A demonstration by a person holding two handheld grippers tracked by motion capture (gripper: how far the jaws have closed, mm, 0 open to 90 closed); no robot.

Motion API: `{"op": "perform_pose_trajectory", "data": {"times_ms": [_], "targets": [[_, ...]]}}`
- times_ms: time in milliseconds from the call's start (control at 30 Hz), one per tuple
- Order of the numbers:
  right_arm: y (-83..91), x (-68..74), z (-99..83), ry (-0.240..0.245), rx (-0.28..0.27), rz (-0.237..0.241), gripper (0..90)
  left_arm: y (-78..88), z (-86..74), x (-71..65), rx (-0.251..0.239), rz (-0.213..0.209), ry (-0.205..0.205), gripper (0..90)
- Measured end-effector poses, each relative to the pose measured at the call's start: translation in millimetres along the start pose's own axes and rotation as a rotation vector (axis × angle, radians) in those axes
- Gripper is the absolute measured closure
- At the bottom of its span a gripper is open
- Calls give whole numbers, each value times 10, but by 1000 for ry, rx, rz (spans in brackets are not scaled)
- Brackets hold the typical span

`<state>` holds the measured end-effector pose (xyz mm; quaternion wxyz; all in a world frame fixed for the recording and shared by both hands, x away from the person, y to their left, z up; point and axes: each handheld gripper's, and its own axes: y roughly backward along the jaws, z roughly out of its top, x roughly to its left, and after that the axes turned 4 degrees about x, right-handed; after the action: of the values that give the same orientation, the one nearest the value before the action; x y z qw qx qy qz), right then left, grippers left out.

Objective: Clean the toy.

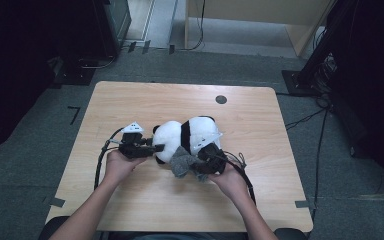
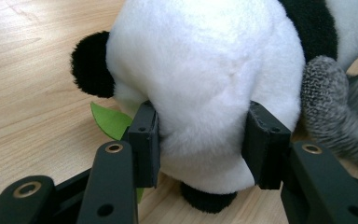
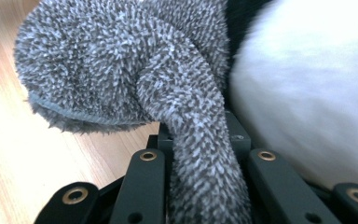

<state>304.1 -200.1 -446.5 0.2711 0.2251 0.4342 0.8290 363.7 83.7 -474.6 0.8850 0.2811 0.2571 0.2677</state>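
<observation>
Toy panda [image 1: 187, 136] lies on its side near the middle of the worktop [image 1: 130, 100], white body with a black band across it, one black ear [image 2: 91, 64] toward the left tongs. A green felt leaf [image 2: 109, 120] pokes out from under the head, flat on the wood.

Left tongs [image 1: 156, 148] – clamped on the panda's white head from both sides; in the left gripper view the two black pads [image 2: 145, 140] sink into the plush, fur bulging between and around them. The left hand [image 1: 117, 165] holds the tool low over the worktop, cable [image 1: 100, 162] looping off to the person's side.

Grey fuzzy cloth [image 1: 182, 162] – a nubbly knit piece, bunched against the panda's near side and touching it. Right tongs [image 1: 200, 164] are clamped on a strand of this cloth: in the right gripper view the jaws stand nearly together with a narrow twisted length of the grey fabric [image 3: 200, 154] pinched between them, the rest of the cloth spreading in a folded lump above and to the left, the panda's white flank just beside it on the right. Right hand [image 1: 230, 181] grips the tool from the near edge.

Farther out – a small dark round hole [image 1: 221, 99] in the worktop near its far edge, well apart from the toy. Grey floor [image 1: 40, 150] around the worktop.
</observation>
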Motion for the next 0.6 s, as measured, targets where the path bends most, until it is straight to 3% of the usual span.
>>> {"op": "perform_pose_trajectory", "data": {"times_ms": [267,600], "targets": [[279,-218,-102,-41,-62,-36,749,-1,1,2,-2,-3,2,534],[590,-506,-309,-127,-97,-114,747,-2,6,19,-7,-1,7,535]]}}
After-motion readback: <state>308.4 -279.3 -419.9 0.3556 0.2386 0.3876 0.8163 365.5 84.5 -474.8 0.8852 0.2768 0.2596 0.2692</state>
